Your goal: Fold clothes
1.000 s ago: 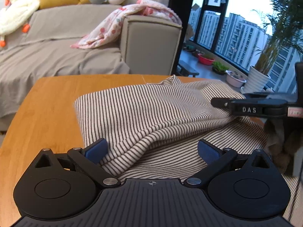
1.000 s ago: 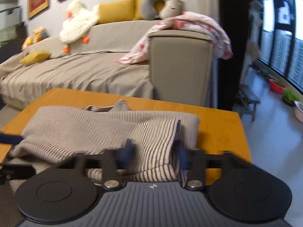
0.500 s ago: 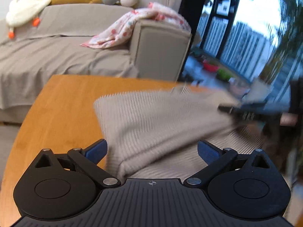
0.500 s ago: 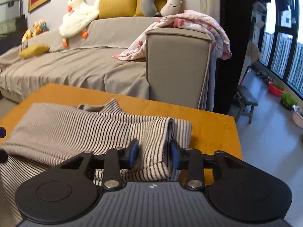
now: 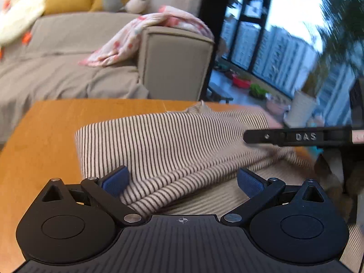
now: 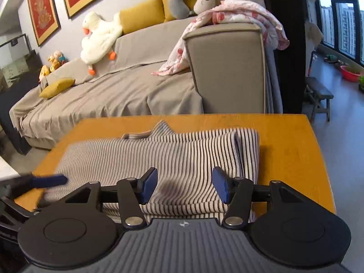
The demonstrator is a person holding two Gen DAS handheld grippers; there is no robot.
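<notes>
Striped sweater point(image 6: 173, 159) lies doubled over mid-frame on the wooden table point(image 6: 289, 141); right gripper point(image 6: 184, 187) has just let go, left gripper point(image 5: 182, 182) gapes too: fold laid.

An orange wooden table point(image 6: 286, 136) carries one folded striped garment point(image 6: 182, 157) lying flat

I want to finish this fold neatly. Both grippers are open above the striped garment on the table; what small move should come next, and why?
Probably lower the left gripper onto the raised ridge of the striped garment between its fingers, and close. The right gripper is open too, so nothing holds the cloth, and that edge lies loose on the wooden table.
</notes>
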